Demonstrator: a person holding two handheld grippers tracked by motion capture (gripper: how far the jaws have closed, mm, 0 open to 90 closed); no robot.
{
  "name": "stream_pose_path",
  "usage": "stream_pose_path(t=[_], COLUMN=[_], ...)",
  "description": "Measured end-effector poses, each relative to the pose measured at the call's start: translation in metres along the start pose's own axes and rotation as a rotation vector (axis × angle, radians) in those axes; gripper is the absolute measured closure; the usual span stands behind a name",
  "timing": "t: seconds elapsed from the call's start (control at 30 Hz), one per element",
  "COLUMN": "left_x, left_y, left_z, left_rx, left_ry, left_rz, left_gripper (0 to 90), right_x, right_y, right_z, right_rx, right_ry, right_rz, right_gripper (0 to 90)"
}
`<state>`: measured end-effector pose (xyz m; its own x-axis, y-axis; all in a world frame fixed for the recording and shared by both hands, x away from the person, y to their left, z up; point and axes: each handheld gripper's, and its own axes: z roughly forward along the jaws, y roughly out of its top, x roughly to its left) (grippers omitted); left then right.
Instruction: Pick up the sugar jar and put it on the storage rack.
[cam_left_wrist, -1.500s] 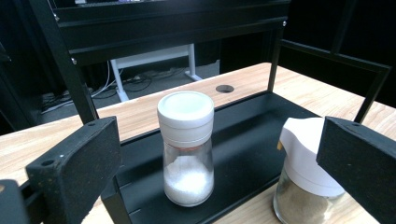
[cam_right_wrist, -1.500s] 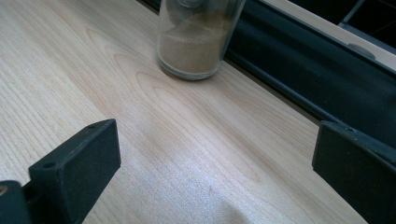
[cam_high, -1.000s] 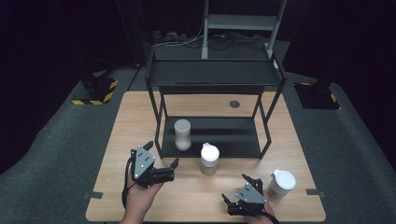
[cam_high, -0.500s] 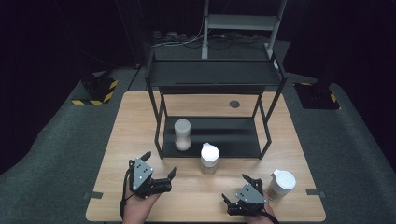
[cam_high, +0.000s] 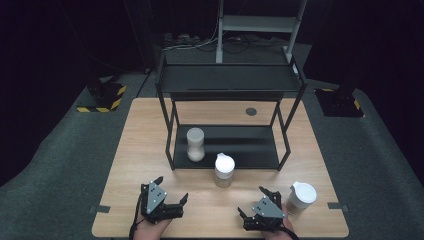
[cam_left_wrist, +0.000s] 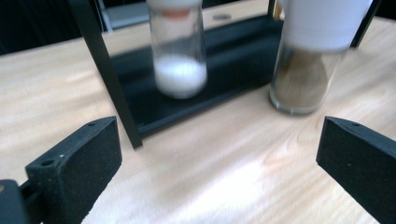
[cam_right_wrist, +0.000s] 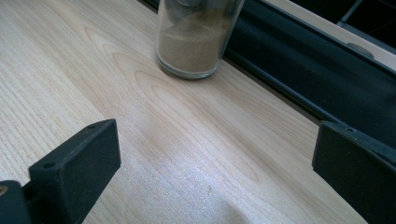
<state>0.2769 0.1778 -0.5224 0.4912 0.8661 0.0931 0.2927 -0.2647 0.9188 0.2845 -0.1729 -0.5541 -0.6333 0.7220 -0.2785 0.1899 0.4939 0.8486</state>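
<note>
In the high view the left claw (cam_high: 172, 200) sits low in the frame, left of centre, its jaws spread wide with nothing between them, and the right claw (cam_high: 254, 202) sits low and right of centre, likewise gaping and empty; both hover over the bare front strip of the wooden worktop (cam_high: 150, 150). Between them and a little higher in the frame stands the jar of brown powder (cam_high: 224, 170) with its white cap, upright on the worktop just in front of the black shelf rack (cam_high: 230, 82). In the left claw's own view that jar (cam_left_wrist: 303, 70) appears at the upper right, beyond the right-hand jaw, while in the right claw's view the jar (cam_right_wrist: 196, 39) stands at top centre, well apart from both black jaws. A second jar of white powder (cam_high: 195, 144) stands upright on the rack's lower tray, at its left end; the left gripper view shows it (cam_left_wrist: 180, 56) blurred at upper centre, behind a rack post. At the lower right of the high view a white-lidded container (cam_high: 301, 197) stands on the worktop just beside the right claw.
</note>
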Motion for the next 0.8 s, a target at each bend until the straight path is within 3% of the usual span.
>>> stream_pose_path(t=[0.37,0.67,0.8], left_x=[-0.002,-0.012,-0.014], left_y=[-0.025,-0.025,-0.025], left_z=[0.014,0.019,0.019], left_rx=[0.090,0.160,0.163], left_ry=[0.002,0.003,0.003], left_rz=[0.050,0.167,0.188], left_gripper=[0.2,0.4,1.0], right_x=[0.001,0.000,0.000], right_y=[0.000,-0.001,-0.001], right_z=[-0.001,-0.002,-0.002], right_rx=[-0.005,-0.018,-0.017], right_ry=[-0.013,-0.003,0.000], right_rz=[0.005,0.006,0.001], right_gripper=[0.2,0.2,0.0])
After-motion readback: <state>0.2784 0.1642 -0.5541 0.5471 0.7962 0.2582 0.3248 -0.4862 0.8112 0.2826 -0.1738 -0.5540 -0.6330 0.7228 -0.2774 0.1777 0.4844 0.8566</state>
